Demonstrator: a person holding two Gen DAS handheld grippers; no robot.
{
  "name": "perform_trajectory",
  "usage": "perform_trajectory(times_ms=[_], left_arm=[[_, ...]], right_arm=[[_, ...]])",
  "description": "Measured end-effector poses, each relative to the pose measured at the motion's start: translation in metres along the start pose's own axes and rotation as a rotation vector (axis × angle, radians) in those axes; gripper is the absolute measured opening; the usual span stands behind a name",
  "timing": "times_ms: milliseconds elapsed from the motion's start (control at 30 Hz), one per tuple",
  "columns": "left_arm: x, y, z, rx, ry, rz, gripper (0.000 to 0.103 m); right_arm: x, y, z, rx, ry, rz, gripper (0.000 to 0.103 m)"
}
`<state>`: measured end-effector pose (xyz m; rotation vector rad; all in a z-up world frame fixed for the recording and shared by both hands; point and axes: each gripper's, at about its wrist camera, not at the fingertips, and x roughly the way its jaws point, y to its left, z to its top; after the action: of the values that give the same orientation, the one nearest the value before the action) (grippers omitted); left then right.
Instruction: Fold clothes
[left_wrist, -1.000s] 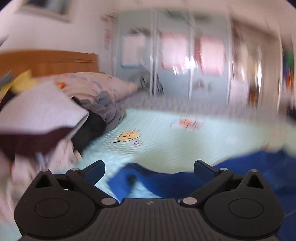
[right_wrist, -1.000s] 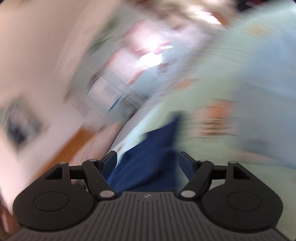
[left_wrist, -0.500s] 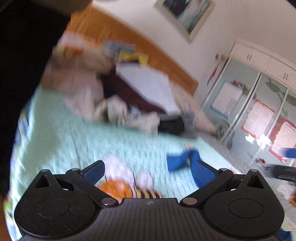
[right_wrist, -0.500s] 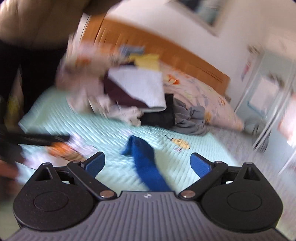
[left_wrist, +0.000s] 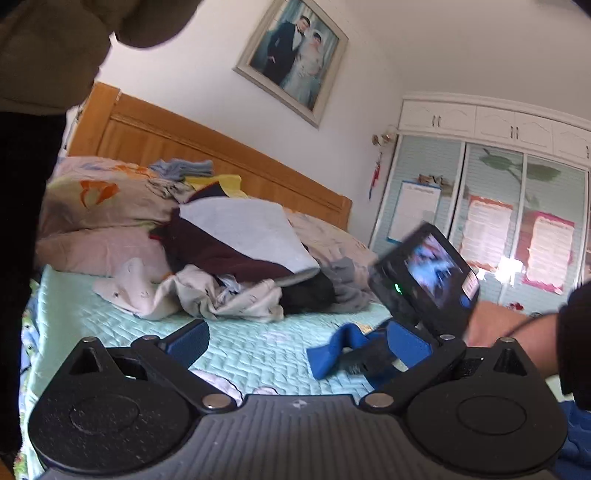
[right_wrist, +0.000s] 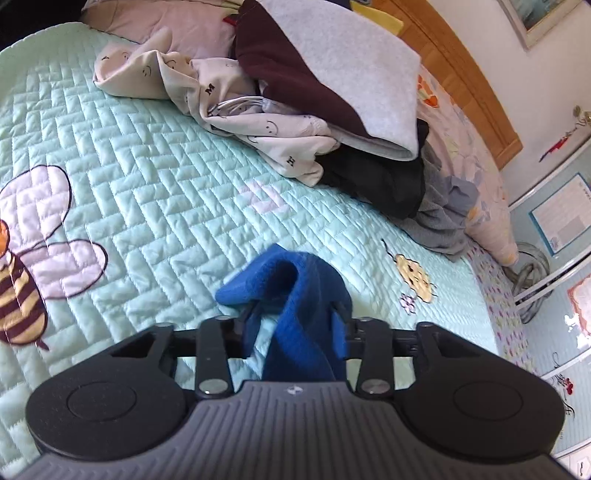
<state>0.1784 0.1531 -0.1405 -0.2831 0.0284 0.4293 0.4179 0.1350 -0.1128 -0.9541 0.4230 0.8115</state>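
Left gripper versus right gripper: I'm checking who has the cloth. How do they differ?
The left gripper stands wide open with nothing between its pads; the right gripper is closing on the blue garment. The left points across the bed, the right angles down at the quilt. Both have blue pads.

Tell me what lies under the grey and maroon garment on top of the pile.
Under the grey and maroon garment show a white smiley-print garment and black clothing; whatever lies deeper is covered.

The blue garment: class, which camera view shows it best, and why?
The right wrist view: the blue garment fills the centre, bunched between the closing jaws of the right gripper. The left wrist view shows only a small fold low on the bed, partly hidden behind that gripper.
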Motion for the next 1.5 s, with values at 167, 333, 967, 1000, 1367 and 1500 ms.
perform_trajectory(times_ms=[167,333,967,1000,1367,1500], left_arm=[[0.011,0.009,-0.003,-0.046,0.057,-0.007,0.103],[0.009,0.012,-0.006,-0.061,0.062,-0.035,0.103],[0.012,-0.002,-0.013,-0.028,0.106,-0.105,0.103],[0.011,-0.002,-0.014,-0.029,0.107,-0.108,0.103],[0.014,-0.003,-0.016,-0.029,0.124,-0.117,0.103],[0.019,-0.001,-0.017,-0.049,0.147,-0.112,0.103]], right_arm=[[-0.009,-0.029,0.016,0.086,-0.011,0.082,0.005],[-0.026,-0.084,0.037,0.297,-0.086,0.252,0.005],[-0.006,-0.121,-0.013,0.837,-0.034,0.104,0.054],[-0.006,-0.115,-0.017,0.852,-0.015,0.095,0.054],[0.050,-0.098,-0.063,1.149,0.084,0.101,0.072],[0.074,-0.095,-0.047,1.135,0.071,0.082,0.030]])
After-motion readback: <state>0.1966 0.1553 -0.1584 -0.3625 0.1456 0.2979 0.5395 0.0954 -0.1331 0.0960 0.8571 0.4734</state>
